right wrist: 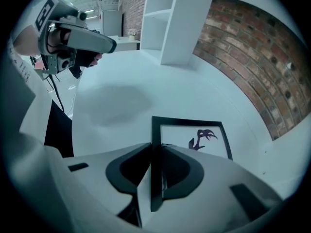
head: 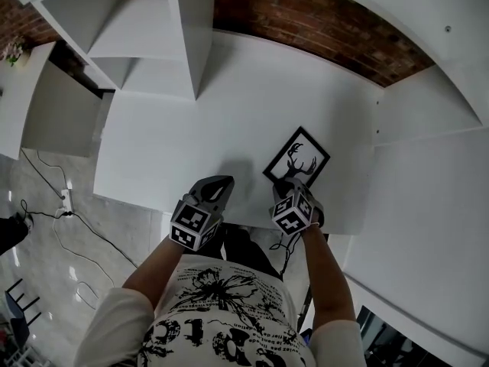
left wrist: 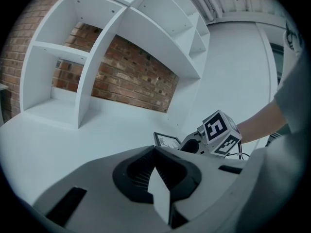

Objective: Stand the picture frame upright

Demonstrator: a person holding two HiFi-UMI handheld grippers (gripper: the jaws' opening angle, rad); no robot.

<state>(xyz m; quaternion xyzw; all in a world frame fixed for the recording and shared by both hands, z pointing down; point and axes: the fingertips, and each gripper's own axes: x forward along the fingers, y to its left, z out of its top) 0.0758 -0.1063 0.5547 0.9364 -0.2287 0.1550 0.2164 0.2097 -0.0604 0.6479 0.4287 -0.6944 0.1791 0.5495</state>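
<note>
**Right tongs on the frame, left ones doing nothing**

The black-bordered rectangular picture frame with the dark antler print sat on the white tabletop, near the front edge and over on the person's right, turned corner-on to them. It looked like it was lying flat, though I couldn't really tell whether the gripped side was lifted a bit. The right gripper was clamped on the frame's near black edge, with the thin border pinched between its jaws. The left gripper had its jaws pressed together with nothing in them. It hovered over the table's front edge just beside the right gripper, apart from the frame. A red brick wall and white shelving stood behind the table.
</note>
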